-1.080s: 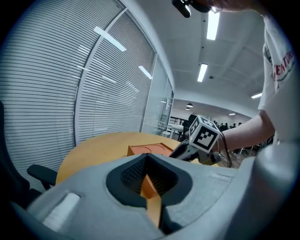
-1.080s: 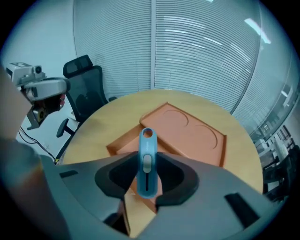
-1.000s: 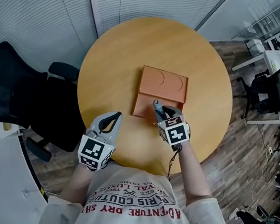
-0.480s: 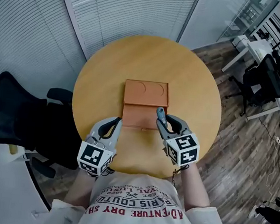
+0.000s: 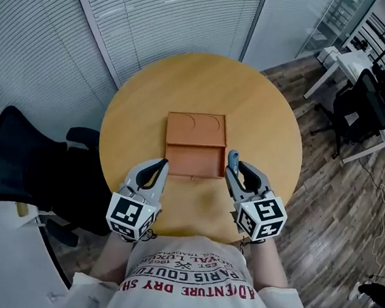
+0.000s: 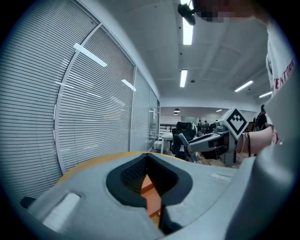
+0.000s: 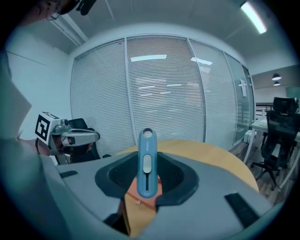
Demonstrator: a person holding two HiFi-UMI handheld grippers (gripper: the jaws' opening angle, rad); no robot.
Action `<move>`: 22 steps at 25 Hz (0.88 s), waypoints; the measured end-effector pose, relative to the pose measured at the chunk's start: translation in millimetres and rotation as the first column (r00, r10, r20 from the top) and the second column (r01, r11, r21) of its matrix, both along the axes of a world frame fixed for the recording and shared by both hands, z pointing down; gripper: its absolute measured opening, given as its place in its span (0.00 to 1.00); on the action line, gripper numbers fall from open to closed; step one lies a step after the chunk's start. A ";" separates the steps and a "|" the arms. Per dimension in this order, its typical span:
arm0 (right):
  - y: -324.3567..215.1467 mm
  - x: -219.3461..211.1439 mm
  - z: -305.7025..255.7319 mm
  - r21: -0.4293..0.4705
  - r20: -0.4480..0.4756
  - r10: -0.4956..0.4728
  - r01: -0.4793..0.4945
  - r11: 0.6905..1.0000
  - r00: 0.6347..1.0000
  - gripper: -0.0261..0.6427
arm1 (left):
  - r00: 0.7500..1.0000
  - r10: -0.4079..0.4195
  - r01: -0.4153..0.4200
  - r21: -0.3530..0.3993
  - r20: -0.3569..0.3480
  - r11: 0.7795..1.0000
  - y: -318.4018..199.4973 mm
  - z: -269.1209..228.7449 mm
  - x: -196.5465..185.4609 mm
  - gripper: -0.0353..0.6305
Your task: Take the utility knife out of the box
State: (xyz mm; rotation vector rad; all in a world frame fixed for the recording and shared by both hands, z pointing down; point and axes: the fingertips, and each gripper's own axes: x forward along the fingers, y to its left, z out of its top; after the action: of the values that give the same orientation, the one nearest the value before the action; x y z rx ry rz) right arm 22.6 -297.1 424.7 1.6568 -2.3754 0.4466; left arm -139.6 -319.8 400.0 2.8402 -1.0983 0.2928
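The right gripper [image 5: 234, 169] is clamping the blue utility knife [image 7: 146, 159] upright between its jaws, with the open box [image 5: 195, 143] lying ahead and below, so the knife is already clear of it. The left gripper [image 5: 163, 162] is hovering alongside, jaws together, empty.

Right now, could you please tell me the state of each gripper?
Left gripper: jaws closed, holding nothing.
Right gripper: jaws closed on the utility knife.

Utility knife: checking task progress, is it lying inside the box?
No, the right tongs grip the blue utility knife upright, clear of the box.
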 end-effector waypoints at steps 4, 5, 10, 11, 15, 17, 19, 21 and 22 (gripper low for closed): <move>1.6 1.3 7.8 -0.016 -0.007 -0.001 0.001 1.000 1.000 0.24 | 1.000 -0.004 0.004 0.007 0.005 1.000 1.2 -0.8 1.9 0.04; 1.7 1.8 8.8 -0.015 -0.009 -0.001 0.001 1.000 1.000 0.24 | 1.000 -0.004 0.004 0.010 0.006 1.000 1.9 -1.0 2.5 0.04; -3.4 3.8 3.4 0.043 -0.070 0.022 -0.019 0.999 0.997 0.24 | 1.000 -0.016 0.016 0.011 0.014 1.000 1.0 0.1 0.2 0.04; -4.6 3.5 2.9 0.051 -0.084 0.024 -0.020 0.998 0.996 0.24 | 1.000 -0.019 0.019 0.009 0.013 1.000 0.1 0.6 -0.6 0.05; -7.5 0.5 3.5 0.056 -0.090 0.014 -0.008 0.998 0.996 0.24 | 0.999 -0.033 0.033 0.003 0.014 0.999 -2.9 2.1 -2.6 0.05; -8.6 -1.1 5.4 0.051 -0.080 0.010 -0.006 0.999 0.997 0.24 | 0.999 -0.037 0.037 -0.002 0.016 0.999 -3.7 3.9 -3.8 0.05; -10.4 -3.0 7.6 0.044 -0.070 0.007 -0.004 0.999 0.997 0.24 | 0.999 -0.039 0.039 -0.007 0.017 0.999 -5.0 5.4 -5.2 0.05; -12.3 -3.8 7.7 0.045 -0.071 0.004 0.000 0.999 0.997 0.24 | 0.999 -0.042 0.042 -0.012 0.017 0.999 -6.8 6.2 -5.3 0.04; -12.7 -4.3 7.1 0.051 -0.079 0.001 0.003 0.999 0.997 0.24 | 0.999 -0.043 0.044 -0.015 0.018 0.999 -7.5 6.7 -5.1 0.04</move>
State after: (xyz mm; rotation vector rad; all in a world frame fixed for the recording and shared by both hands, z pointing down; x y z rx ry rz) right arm 18.3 -309.8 431.8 1.6624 -2.3490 0.3164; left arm -144.6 -327.4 406.7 2.8018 -1.1544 0.3217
